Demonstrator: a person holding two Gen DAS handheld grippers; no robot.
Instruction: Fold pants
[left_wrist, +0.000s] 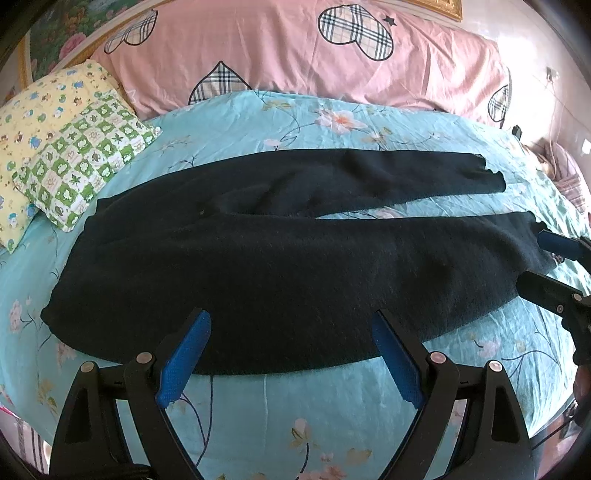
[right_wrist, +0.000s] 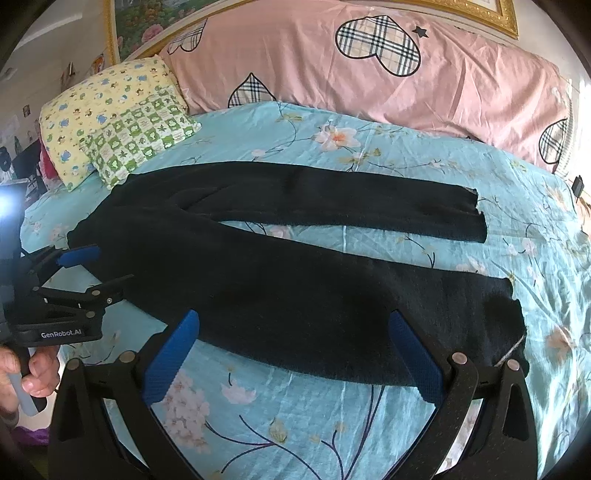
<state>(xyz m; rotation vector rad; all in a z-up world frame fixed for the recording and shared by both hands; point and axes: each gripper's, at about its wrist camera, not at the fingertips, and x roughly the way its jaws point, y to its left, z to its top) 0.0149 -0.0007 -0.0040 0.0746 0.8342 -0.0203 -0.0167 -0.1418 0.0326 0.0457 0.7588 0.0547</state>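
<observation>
Black pants (left_wrist: 280, 243) lie flat across the bed, waist at the left, two legs spread apart toward the right; they also show in the right wrist view (right_wrist: 295, 280). My left gripper (left_wrist: 291, 325) is open and empty, its blue pads just above the near edge of the pants by the waist and thigh. My right gripper (right_wrist: 295, 325) is open and empty over the near leg close to its cuff. The right gripper shows at the right edge of the left wrist view (left_wrist: 546, 258). The left gripper shows at the left of the right wrist view (right_wrist: 107, 266).
The bed has a light blue floral sheet (left_wrist: 295, 406). A long pink pillow (left_wrist: 295, 55) lies along the back. Two small patterned pillows (left_wrist: 70, 147) sit at the back left, close to the waist of the pants. A small dark object (right_wrist: 577, 186) lies at the bed's far right.
</observation>
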